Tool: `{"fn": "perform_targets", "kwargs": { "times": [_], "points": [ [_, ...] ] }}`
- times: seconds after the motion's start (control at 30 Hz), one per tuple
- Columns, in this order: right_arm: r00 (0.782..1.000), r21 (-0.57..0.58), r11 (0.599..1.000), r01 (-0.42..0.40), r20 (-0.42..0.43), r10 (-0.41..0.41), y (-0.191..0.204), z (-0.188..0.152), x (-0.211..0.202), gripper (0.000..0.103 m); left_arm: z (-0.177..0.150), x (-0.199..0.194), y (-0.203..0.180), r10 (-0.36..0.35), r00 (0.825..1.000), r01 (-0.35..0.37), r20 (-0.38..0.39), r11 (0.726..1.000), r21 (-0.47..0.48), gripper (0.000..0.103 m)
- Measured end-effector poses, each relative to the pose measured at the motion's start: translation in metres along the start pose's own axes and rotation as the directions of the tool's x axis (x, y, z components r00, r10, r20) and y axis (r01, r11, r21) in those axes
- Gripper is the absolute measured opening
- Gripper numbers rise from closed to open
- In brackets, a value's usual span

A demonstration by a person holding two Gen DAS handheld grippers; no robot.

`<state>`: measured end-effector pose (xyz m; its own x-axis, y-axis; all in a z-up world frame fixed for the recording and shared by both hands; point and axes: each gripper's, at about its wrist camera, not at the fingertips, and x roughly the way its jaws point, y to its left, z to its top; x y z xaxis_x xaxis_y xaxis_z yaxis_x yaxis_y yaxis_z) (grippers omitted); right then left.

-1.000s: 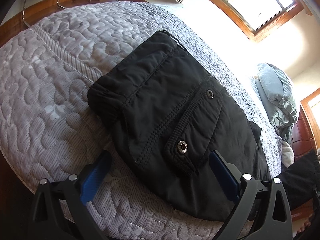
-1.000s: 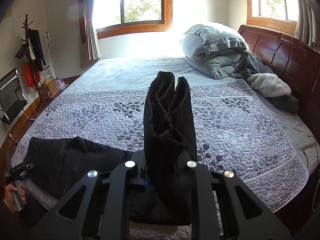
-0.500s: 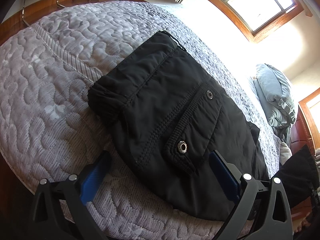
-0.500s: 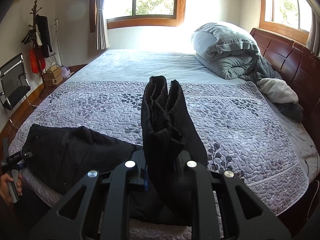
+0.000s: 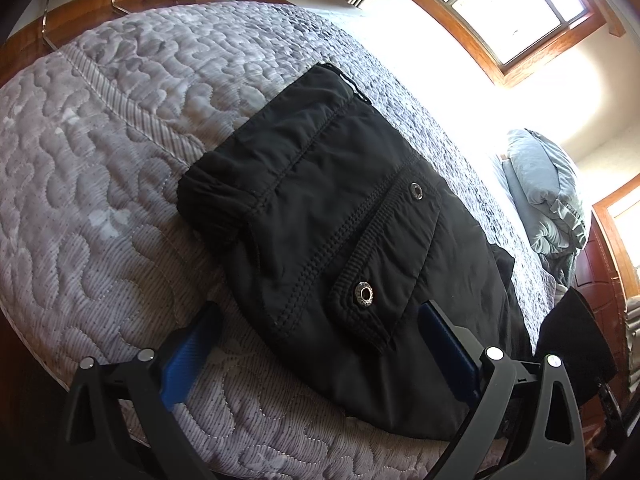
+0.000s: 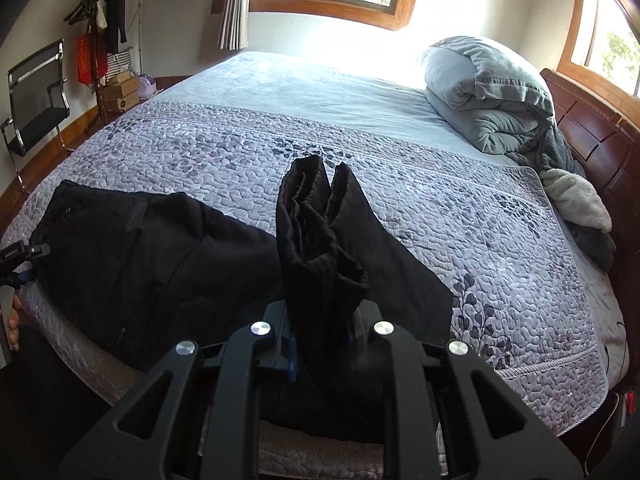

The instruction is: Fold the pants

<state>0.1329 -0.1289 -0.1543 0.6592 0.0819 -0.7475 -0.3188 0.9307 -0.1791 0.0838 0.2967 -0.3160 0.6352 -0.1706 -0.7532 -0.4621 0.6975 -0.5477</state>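
Black pants (image 5: pixel 340 216) lie on the quilted bed, waist end with snap pockets toward my left gripper (image 5: pixel 320 344). The left gripper is open, its blue pads on either side of the waist's near edge, holding nothing. In the right wrist view the pants (image 6: pixel 132 252) spread to the left along the bed's front edge. My right gripper (image 6: pixel 324 344) is shut on the bunched leg cuffs (image 6: pixel 316 216), which stand up out of the jaws above the bed. The left gripper (image 6: pixel 20 256) shows at the far left of that view.
A grey-purple quilt (image 6: pixel 460 216) covers the bed. A folded grey duvet (image 6: pixel 488 92) and blankets sit by the wooden headboard (image 6: pixel 592 144) at right. A chair (image 6: pixel 36 96), coat rack (image 6: pixel 100 28) and boxes stand at the left wall.
My right gripper has swung left and lower with the leg cuffs, bringing them closer to the waist end. My left gripper has hardly moved and stays open.
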Motion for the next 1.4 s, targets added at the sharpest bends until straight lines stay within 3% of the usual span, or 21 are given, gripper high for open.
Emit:
{"fn": "perform_targets", "kwargs": {
  "times": [0.2,0.5,0.77,0.9,1.03,1.07,1.1,1.17,1.27,1.33,1.4],
  "points": [
    [0.997,-0.169,0.985,0.044,-0.049,-0.053,0.049,-0.016,0.027,0.016,0.001,-0.003,0.003,-0.009,1.0,0.009,0.0,1.0,-0.002,0.099],
    [0.986,-0.413,0.902,0.127,-0.05,-0.161,0.106,-0.054,0.057,0.016,0.0,-0.005,0.004,-0.022,1.0,0.022,0.002,1.0,-0.01,0.099],
    [0.977,-0.543,0.824,0.16,-0.03,-0.21,0.133,-0.082,0.077,0.016,-0.001,-0.008,0.008,-0.032,0.999,0.032,0.003,0.999,-0.016,0.099],
    [0.981,-0.565,0.815,0.13,-0.044,-0.187,0.134,-0.088,0.082,0.024,-0.001,-0.008,0.008,-0.033,0.999,0.033,0.003,0.999,-0.017,0.099],
    [0.989,-0.534,0.844,0.048,-0.093,-0.116,0.127,-0.084,0.079,0.037,-0.001,-0.008,0.008,-0.034,0.999,0.034,0.002,0.999,-0.017,0.099],
    [0.989,-0.515,0.857,0.012,-0.119,-0.086,0.123,-0.08,0.075,0.046,-0.001,-0.008,0.008,-0.034,0.999,0.034,0.003,0.999,-0.017,0.099],
    [0.988,-0.483,0.875,-0.047,-0.149,-0.03,0.118,-0.075,0.069,0.062,-0.001,-0.008,0.009,-0.036,0.999,0.036,0.002,0.999,-0.018,0.099],
    [0.981,-0.41,0.901,-0.141,-0.178,0.073,0.105,-0.061,0.051,0.078,-0.001,-0.009,0.01,-0.043,0.999,0.043,0.003,0.999,-0.023,0.099],
    [0.95,-0.247,0.929,-0.275,-0.215,0.224,0.077,-0.031,0.034,0.078,-0.001,-0.01,0.013,-0.055,0.998,0.055,0.006,0.998,-0.035,0.099],
    [0.961,-0.149,0.965,-0.217,-0.206,0.184,0.059,-0.007,0.035,0.077,-0.001,-0.011,0.014,-0.06,0.998,0.061,0.01,0.997,-0.041,0.099],
    [0.965,-0.073,0.987,-0.144,-0.229,0.124,0.043,0.014,0.05,0.067,-0.001,-0.012,0.016,-0.068,0.998,0.069,0.013,0.996,-0.051,0.099]
  ]
}}
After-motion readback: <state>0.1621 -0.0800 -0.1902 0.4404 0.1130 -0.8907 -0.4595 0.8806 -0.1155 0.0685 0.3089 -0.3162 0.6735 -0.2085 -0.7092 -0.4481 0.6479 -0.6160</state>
